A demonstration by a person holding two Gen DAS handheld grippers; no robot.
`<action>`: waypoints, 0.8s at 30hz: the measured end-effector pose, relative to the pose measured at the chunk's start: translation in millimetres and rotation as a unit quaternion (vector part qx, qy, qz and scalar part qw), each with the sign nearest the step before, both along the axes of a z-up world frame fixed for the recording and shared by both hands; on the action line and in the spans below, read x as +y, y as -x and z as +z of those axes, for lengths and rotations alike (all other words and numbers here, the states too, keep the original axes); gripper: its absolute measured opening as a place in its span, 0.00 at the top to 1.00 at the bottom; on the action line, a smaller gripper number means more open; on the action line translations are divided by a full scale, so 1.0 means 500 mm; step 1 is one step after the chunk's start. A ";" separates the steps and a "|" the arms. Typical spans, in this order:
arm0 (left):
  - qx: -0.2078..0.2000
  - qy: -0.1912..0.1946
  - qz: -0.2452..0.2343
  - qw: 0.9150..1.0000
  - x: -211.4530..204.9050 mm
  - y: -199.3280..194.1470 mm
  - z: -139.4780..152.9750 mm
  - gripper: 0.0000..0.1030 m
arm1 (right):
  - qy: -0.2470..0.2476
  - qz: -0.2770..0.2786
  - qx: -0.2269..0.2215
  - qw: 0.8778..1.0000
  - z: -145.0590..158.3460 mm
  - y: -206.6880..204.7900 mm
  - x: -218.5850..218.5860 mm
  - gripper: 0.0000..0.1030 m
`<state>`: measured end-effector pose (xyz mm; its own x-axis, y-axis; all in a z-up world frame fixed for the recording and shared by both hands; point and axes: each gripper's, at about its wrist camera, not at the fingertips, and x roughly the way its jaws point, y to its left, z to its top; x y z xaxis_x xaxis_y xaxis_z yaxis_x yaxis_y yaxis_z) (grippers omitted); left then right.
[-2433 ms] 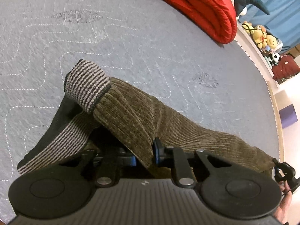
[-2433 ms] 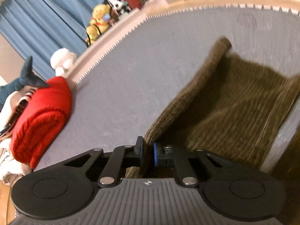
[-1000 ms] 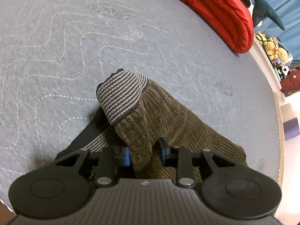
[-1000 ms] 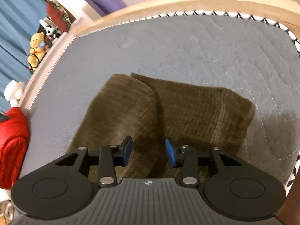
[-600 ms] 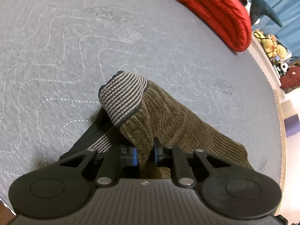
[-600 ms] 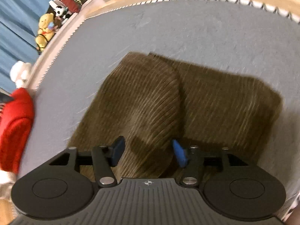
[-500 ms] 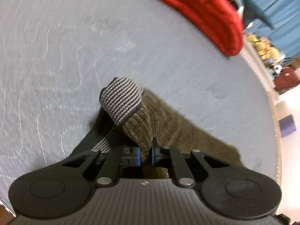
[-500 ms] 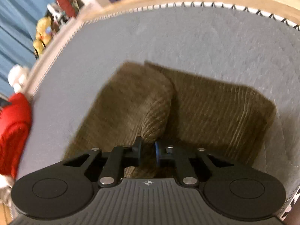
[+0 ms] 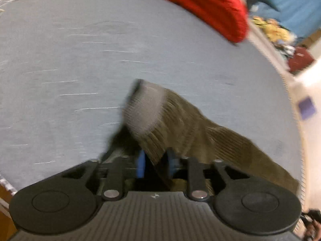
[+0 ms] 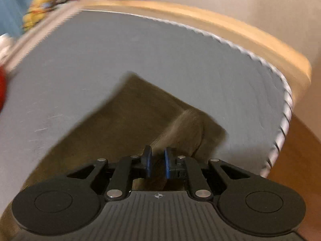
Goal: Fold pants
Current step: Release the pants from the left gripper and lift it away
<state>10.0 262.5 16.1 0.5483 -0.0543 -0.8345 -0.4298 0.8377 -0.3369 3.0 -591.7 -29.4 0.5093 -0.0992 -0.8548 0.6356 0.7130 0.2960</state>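
Observation:
The olive corduroy pants [image 9: 190, 128] lie bunched on the grey quilted mattress [image 9: 80, 60], with the grey striped waistband [image 9: 144, 110] humped up at the near end. My left gripper [image 9: 156, 162] straddles a ridge of this cloth. Its jaws are opening, and a dark gap shows beside the left pad. In the right wrist view the pants [image 10: 120, 124] spread flat toward the bed's corner. A raised fold [image 10: 184, 126] runs into my right gripper [image 10: 157, 164]. Cloth fills the narrow gap between its pads, though the jaws are starting to open. Both views are blurred.
A red blanket [image 9: 210, 6] lies folded at the mattress's far edge, with plush toys [image 9: 274, 30] and blue curtains beyond. The wooden bed frame [image 10: 240, 36] borders the mattress [image 10: 140, 50] at the far side and right, and the floor [image 10: 297, 150] drops away there.
Both grippers closed on folds of the pants and lifted them. The left jaws have since spread apart again. The right gripper rolled, so the bed corner now sits on the right.

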 end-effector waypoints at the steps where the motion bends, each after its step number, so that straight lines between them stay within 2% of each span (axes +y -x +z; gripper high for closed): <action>1: -0.007 -0.018 0.016 1.000 0.007 0.005 0.010 0.58 | -0.006 -0.026 0.000 1.000 -0.009 0.007 -0.023 0.78; 2: -0.017 -0.033 0.028 0.999 0.011 0.008 0.021 0.58 | -0.018 -0.051 -0.011 0.998 -0.011 0.017 -0.045 0.75; 3: -0.029 -0.051 0.040 0.997 0.012 0.012 0.034 0.58 | -0.035 -0.082 -0.026 0.996 -0.012 0.028 -0.069 0.66; 4: -0.045 -0.064 0.047 0.996 0.009 0.014 0.046 0.58 | -0.046 -0.104 -0.037 0.993 -0.012 0.036 -0.087 0.60; 5: -0.059 -0.067 0.043 0.995 0.000 0.010 0.056 0.58 | -0.047 -0.114 -0.041 0.992 -0.012 0.031 -0.093 0.60; 8: -0.076 -0.063 -0.021 0.995 -0.053 -0.011 0.056 0.58 | -0.048 -0.101 -0.037 0.993 -0.030 0.021 -0.097 0.56; 10: -0.068 -0.068 -0.065 0.993 -0.098 -0.029 0.042 0.58 | -0.063 -0.096 -0.009 0.993 -0.055 0.014 -0.097 0.51; 13: -0.071 -0.112 -0.128 0.983 -0.181 -0.051 0.025 0.58 | -0.096 -0.090 -0.011 0.991 -0.067 0.015 -0.097 0.52; 14: -0.076 -0.129 -0.146 0.978 -0.207 -0.046 0.016 0.58 | -0.095 -0.084 -0.021 0.992 -0.068 0.014 -0.096 0.53; 15: -0.079 -0.146 -0.168 0.972 -0.235 -0.051 0.012 0.58 | -0.089 -0.079 -0.033 0.992 -0.062 0.012 -0.097 0.64; 16: -0.077 -0.158 -0.190 0.966 -0.265 -0.059 0.008 0.58 | -0.080 -0.070 -0.044 0.993 -0.049 0.012 -0.095 0.82; 17: -0.072 -0.162 -0.209 0.962 -0.293 -0.073 0.004 0.58 | -0.070 -0.058 -0.058 0.994 -0.035 0.013 -0.092 0.94; 18: -0.072 -0.161 -0.227 0.958 -0.317 -0.083 0.004 0.58 | -0.070 -0.047 -0.088 0.993 -0.018 0.017 -0.089 1.00; 19: -0.078 -0.157 -0.245 0.954 -0.345 -0.089 0.008 0.58 | -0.086 -0.028 -0.155 0.984 0.010 0.027 -0.087 1.00; 20: -0.082 -0.153 -0.262 0.949 -0.372 -0.096 0.010 0.58 | -0.086 -0.009 -0.198 0.976 0.045 0.032 -0.081 1.00; 21: -0.086 -0.149 -0.279 0.945 -0.401 -0.104 0.010 0.56 | -0.064 0.005 -0.229 0.971 0.074 0.038 -0.076 1.00; 22: -0.090 -0.149 -0.292 0.940 -0.430 -0.112 0.001 0.56 | -0.036 0.011 -0.243 0.969 0.094 0.043 -0.073 1.00; 23: -0.092 -0.153 -0.302 0.936 -0.459 -0.113 -0.013 0.56 | -0.010 0.010 -0.226 0.974 0.100 0.044 -0.073 0.99; 24: -0.092 -0.157 -0.310 0.933 -0.483 -0.114 -0.025 0.56 | 0.013 0.003 -0.188 0.982 0.091 0.042 -0.075 0.96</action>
<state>67.2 20.9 3.3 0.6280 -0.1768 -0.7579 0.2112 0.9760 -0.0527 -17.8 -629.3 16.2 0.7896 -0.1152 -0.6028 0.4809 0.7264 0.4911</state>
